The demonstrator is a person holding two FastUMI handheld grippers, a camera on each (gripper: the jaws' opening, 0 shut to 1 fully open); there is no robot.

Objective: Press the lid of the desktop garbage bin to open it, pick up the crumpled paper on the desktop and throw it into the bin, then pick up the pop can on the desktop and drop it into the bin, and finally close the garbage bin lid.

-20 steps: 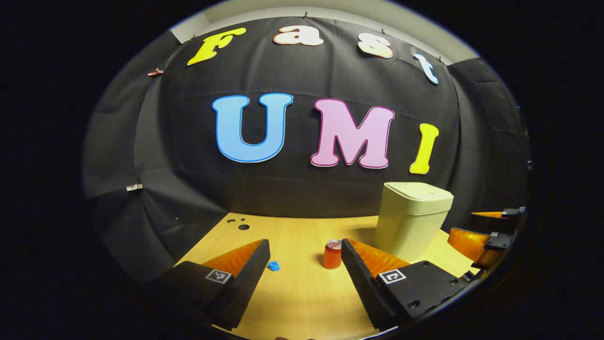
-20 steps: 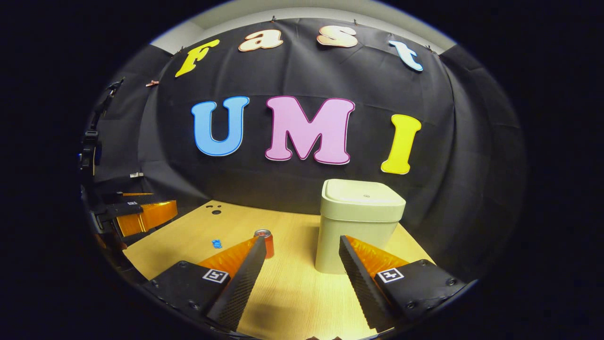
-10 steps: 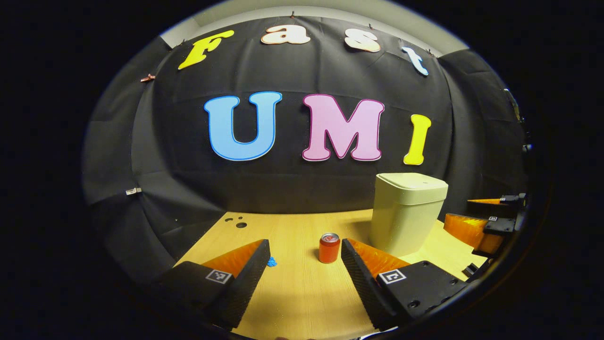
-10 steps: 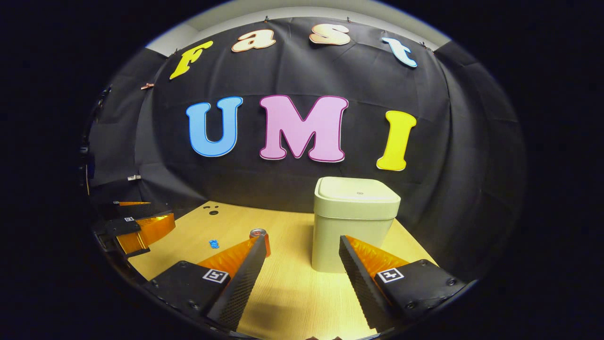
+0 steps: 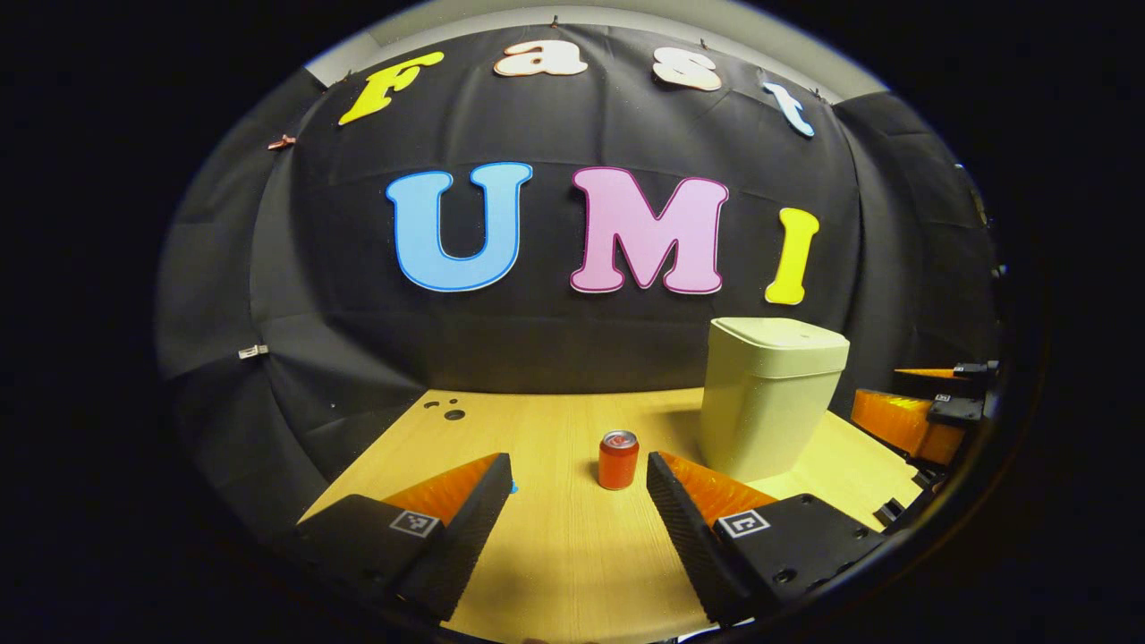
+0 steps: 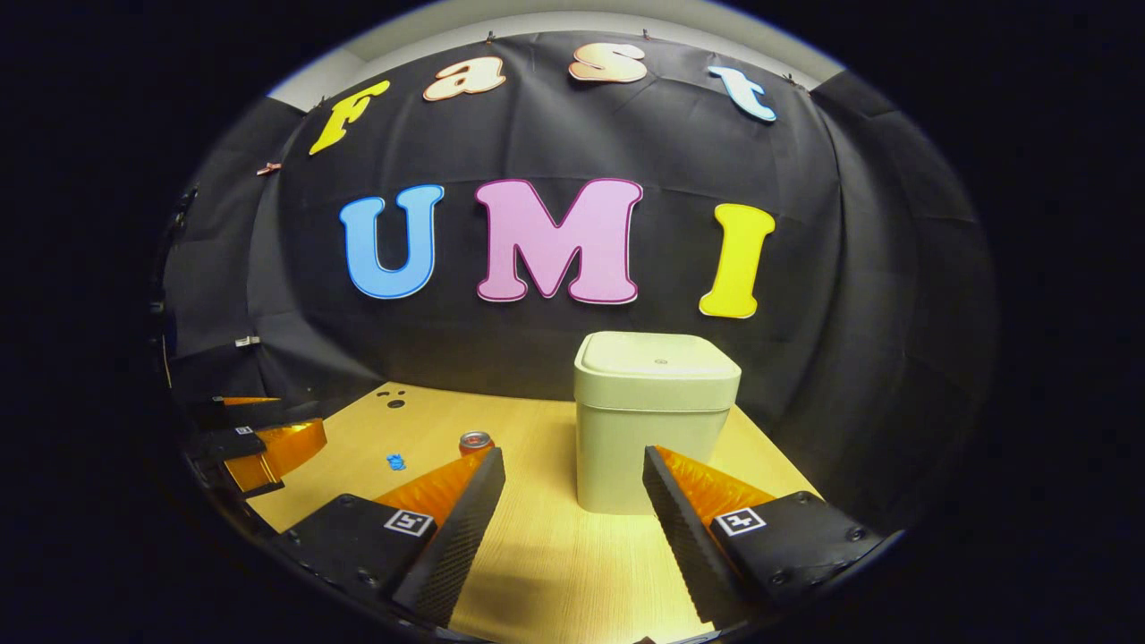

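A pale green bin (image 6: pixel 655 420) stands on the wooden desk (image 6: pixel 555 555) with its lid (image 6: pixel 657 362) down; my open right gripper (image 6: pixel 572 465) points at it from a short way back. The same bin (image 5: pixel 767 398) sits right of centre in the left gripper view. A red pop can (image 5: pixel 617 459) stands upright just ahead of my open left gripper (image 5: pixel 577 470), between its fingers' lines. The can's top (image 6: pixel 475 441) peeks over my right gripper's left finger. The small blue crumpled paper (image 6: pixel 395 461) lies left of the can; a sliver of the paper (image 5: pixel 513 488) shows beside my left finger.
Small dark holes (image 5: pixel 450 411) mark the desk's far left corner. In the right gripper view the left gripper (image 6: pixel 264 443) hangs over the desk's left edge. In the left gripper view the right gripper (image 5: pixel 921 411) is at the far right, beside the bin.
Both grippers have drifted slightly: the can now sits centred before the left gripper and the paper has slid behind its left finger; the bin has moved toward centre in the right gripper view.
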